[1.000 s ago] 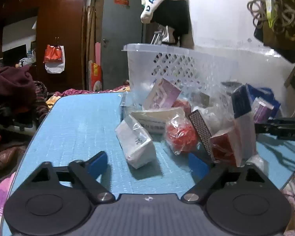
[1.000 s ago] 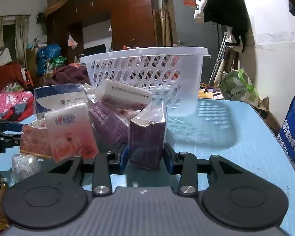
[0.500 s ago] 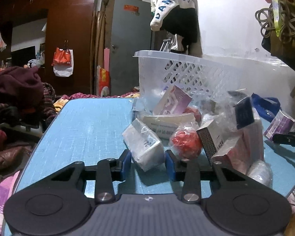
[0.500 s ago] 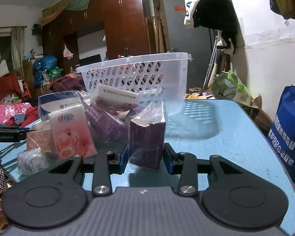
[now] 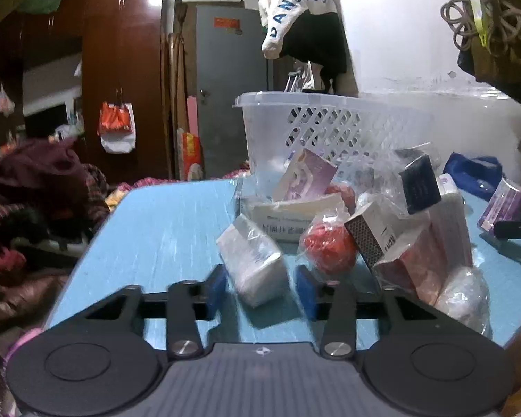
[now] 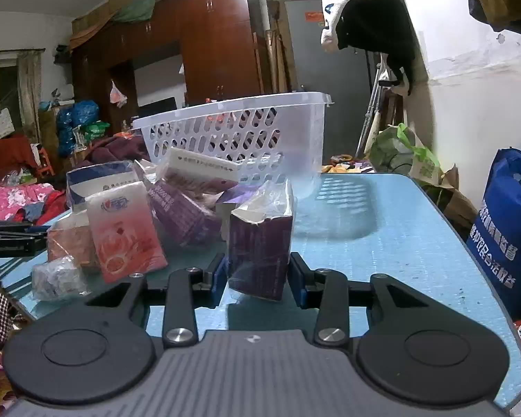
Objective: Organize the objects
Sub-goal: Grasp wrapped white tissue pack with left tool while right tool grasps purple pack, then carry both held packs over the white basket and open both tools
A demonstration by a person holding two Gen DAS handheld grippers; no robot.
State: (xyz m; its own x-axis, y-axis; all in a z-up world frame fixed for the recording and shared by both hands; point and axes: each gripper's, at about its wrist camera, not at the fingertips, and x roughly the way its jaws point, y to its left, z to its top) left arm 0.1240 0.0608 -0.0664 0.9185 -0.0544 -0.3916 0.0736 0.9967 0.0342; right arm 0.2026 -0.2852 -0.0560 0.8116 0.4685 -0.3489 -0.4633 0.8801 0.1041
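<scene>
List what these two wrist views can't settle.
- Basket contents: both views, perforated wall and rim hide the inside.
- White pack between the left gripper pads: motion blur, contact unclear.
- Purple pack label in the right gripper: wrap glare.

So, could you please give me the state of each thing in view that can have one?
Right gripper: shut on the purple packet.
Left gripper: jaws just opening, white packet loose between them.
Purple packet: upright, held.
White packet: tilted, on the table.
Basket: upright, contents hidden.
</scene>
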